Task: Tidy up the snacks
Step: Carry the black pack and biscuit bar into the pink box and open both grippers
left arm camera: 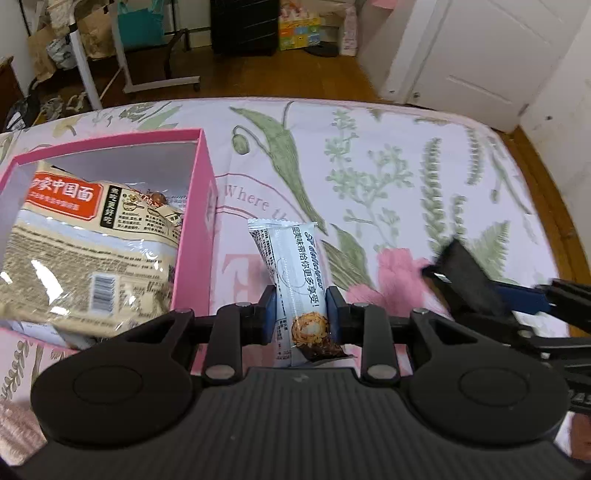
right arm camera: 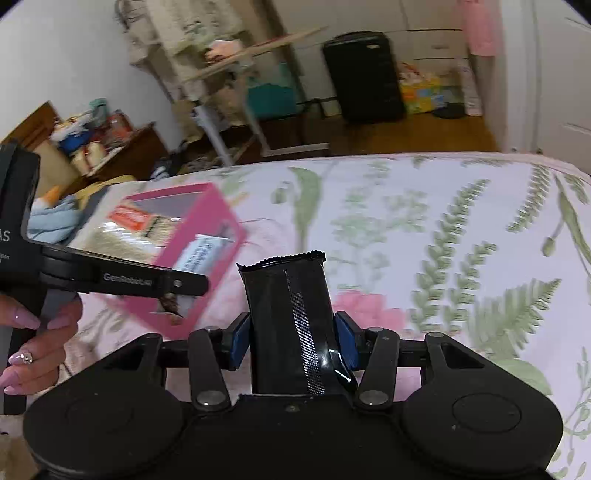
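My left gripper [left arm camera: 301, 314] is shut on a white snack bar wrapper [left arm camera: 291, 266] and holds it above the floral bedspread, just right of a pink box [left arm camera: 201, 221]. The box holds a large noodle packet [left arm camera: 81, 251] and small snacks. My right gripper [right arm camera: 293, 339] is shut on a black snack packet [right arm camera: 291, 317], held upright over the bedspread. The right gripper with its black packet [left arm camera: 465, 277] shows at the right of the left wrist view. The left gripper [right arm camera: 122, 282], the white bar [right arm camera: 201, 254] and the pink box [right arm camera: 207, 266] show at the left of the right wrist view.
The floral bedspread [left arm camera: 406, 177] covers the surface up to its far edge. Beyond it are a wooden floor, a black suitcase [left arm camera: 243, 26], a rolling stand [left arm camera: 162, 74], a white door [left arm camera: 480, 55] and cluttered furniture [right arm camera: 92, 140] at the left.
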The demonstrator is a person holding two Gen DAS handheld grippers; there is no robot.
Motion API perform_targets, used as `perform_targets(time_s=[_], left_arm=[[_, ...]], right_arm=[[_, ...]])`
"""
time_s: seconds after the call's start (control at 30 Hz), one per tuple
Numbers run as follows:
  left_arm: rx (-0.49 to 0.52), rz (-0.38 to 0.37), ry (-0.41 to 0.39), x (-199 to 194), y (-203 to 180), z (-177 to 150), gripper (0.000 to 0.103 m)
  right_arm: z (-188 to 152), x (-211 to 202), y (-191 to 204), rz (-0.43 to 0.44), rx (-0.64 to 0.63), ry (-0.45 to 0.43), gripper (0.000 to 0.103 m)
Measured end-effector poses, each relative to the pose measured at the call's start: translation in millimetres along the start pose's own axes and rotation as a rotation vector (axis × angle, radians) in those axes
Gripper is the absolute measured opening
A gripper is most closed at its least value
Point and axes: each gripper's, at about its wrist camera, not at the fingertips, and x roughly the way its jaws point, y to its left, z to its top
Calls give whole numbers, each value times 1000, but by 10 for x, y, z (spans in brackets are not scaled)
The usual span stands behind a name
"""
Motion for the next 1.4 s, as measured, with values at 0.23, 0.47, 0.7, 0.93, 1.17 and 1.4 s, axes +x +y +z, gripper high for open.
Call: perform_targets(time_s=[0.23,0.47,0.7,0.93,1.17,1.4], left_arm=[[40,-4,-67,-571,118,-118,27],[-9,48,-138,-978,603,-154,27],[-108,93,-174,-1097,1194,-125,27],[-205,87,-198,-1046,1669,-77,27],[-273,93,-194,-939,2107,-65,27],[-360,115,-179,-802,2561,-87,27]], right_arm=[[41,-70,481,49,-68,-20,54],[247,57,838,98,-78,-64,54],[495,370,1153,144,-75,-79,54],[671,825,1477,155,-85,-29,54],[774,1200,1818,193,-114,46,54],[858,1632,2317,221,-188,133,54]])
